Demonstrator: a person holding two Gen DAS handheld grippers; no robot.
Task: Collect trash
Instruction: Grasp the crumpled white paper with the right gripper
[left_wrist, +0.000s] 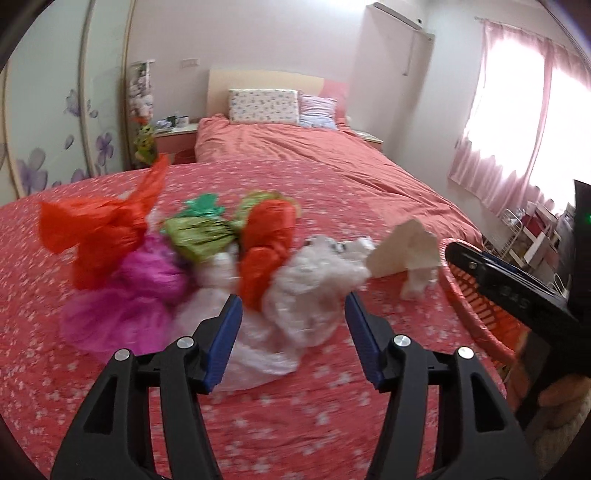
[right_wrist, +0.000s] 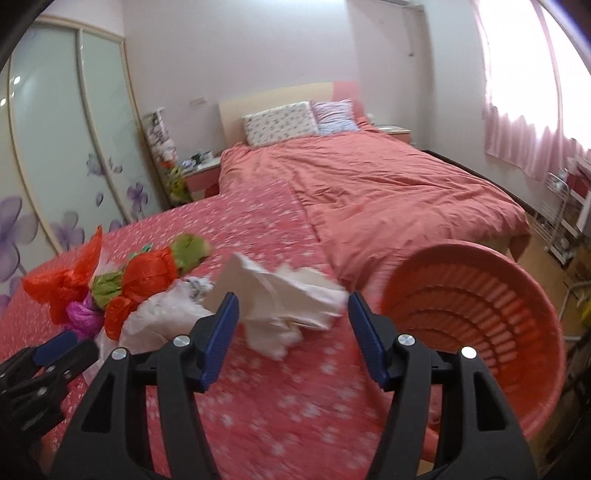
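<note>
Both jaws stand about half open and grip nothing: the left gripper (left_wrist: 293, 306), low in its view, frames a crinkled clear bag (left_wrist: 295, 306) without its ribbed blue pads touching it, and the right gripper (right_wrist: 293, 306) likewise hangs over creased white paper (right_wrist: 284, 295) with its pads apart from it. Trash lies heaped on the flower-print red bedspread (left_wrist: 258, 424) at mid-frame: glossy orange bags (left_wrist: 96, 236), a magenta bag (left_wrist: 129, 295) bunched into a soft mound, shiny green foil (left_wrist: 195, 236), the clear bag, then the stiff folded white paper (left_wrist: 402, 251) to the right. Motion blur smears all of it. A round, slatted orange plastic basket (right_wrist: 480, 314) lies tipped on its side at lower right of the right view, mouth toward the camera, near the paper; in the left view its rim (left_wrist: 476, 314) shows behind the right gripper (left_wrist: 461, 262), with a hand (left_wrist: 569, 402) at the right edge. Farther up are a wrinkled plain quilt (right_wrist: 388, 192), two pillows (right_wrist: 280, 122) against a flat headboard, frosted wardrobe doors (right_wrist: 48, 129) with purple flowers at left, and pink curtains (right_wrist: 524, 140) at right.
</note>
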